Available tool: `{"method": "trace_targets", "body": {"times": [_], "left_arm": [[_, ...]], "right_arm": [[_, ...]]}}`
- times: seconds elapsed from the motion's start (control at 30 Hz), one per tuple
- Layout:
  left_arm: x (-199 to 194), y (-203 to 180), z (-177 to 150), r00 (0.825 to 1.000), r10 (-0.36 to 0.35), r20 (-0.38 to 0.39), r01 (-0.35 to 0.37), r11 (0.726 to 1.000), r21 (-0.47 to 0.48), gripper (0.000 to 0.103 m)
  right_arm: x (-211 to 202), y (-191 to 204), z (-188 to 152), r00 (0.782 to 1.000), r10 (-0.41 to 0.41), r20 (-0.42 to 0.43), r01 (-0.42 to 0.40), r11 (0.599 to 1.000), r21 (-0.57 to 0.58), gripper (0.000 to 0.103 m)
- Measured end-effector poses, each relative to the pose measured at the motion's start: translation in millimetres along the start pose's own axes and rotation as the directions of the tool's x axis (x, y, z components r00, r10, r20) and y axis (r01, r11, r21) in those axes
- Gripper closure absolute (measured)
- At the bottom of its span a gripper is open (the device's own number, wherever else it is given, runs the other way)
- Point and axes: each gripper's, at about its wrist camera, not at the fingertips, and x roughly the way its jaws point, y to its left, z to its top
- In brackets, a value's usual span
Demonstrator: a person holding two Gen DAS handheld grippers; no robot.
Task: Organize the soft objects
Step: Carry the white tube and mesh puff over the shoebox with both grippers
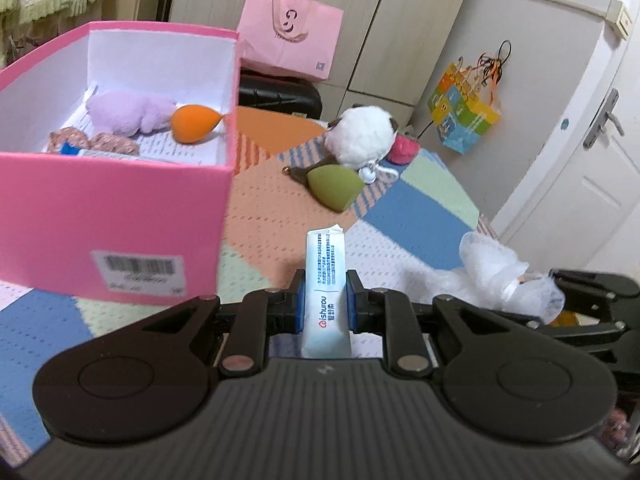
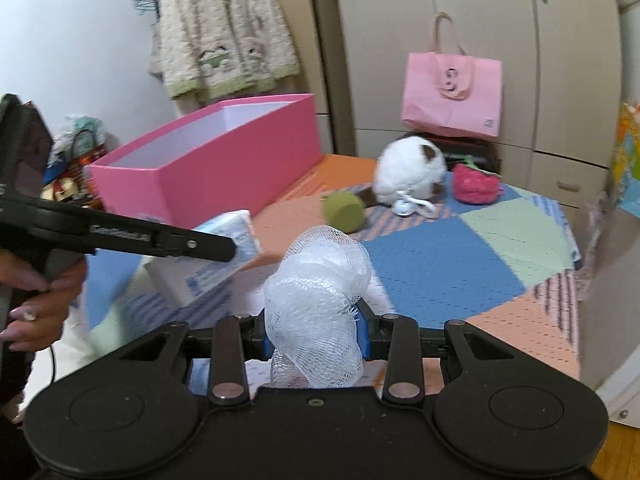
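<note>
My left gripper (image 1: 325, 302) is shut on a white and blue tissue pack (image 1: 323, 280), held above the patchwork cover just right of the pink box (image 1: 112, 224). The box holds a purple plush (image 1: 128, 112), an orange sponge (image 1: 196, 122) and brown items. My right gripper (image 2: 318, 340) is shut on a white mesh bath puff (image 2: 320, 300); the puff also shows in the left wrist view (image 1: 500, 276). The left gripper with the tissue pack (image 2: 212, 264) shows at the left of the right wrist view. A green sponge (image 1: 334, 184), a white plush (image 1: 360, 136) and a red knitted strawberry (image 2: 478, 184) lie on the cover.
A pink paper bag (image 1: 288, 36) stands on a black case (image 1: 280, 94) behind the bed. A colourful bag (image 1: 462, 114) hangs by the white door (image 1: 580, 160). Wardrobes stand behind. A knitted cardigan (image 2: 224, 28) hangs on the wall at left.
</note>
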Motion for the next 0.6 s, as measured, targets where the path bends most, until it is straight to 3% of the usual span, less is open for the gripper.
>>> {"method": "trace_targets", "body": {"times": [0.17,0.37,0.6], "left_arm": [[-16.2,13.9,0.2,0.998,-0.041,-0.041,0.04,0.999,-0.03,0.085],[-41.8,23.1,3.6,0.995,-0.078,-0.055,0.076,0.996,-0.037,0.085],[-72.0,36.0,12.4,0.99,-0.118,-0.072,0.116,0.993,-0.038,0.085]], "right_arm": [[-9.8,19.5,5.8,1.0,0.018,-0.003,-0.018,0.998,-0.057,0.062],[-9.9,38.2,16.7,0.991,0.122,-0.063,-0.127,0.989,-0.08,0.062],[-5.5,56.2,32.0,0.977,0.184,-0.104,-0.193,0.977,-0.092,0.062]]}}
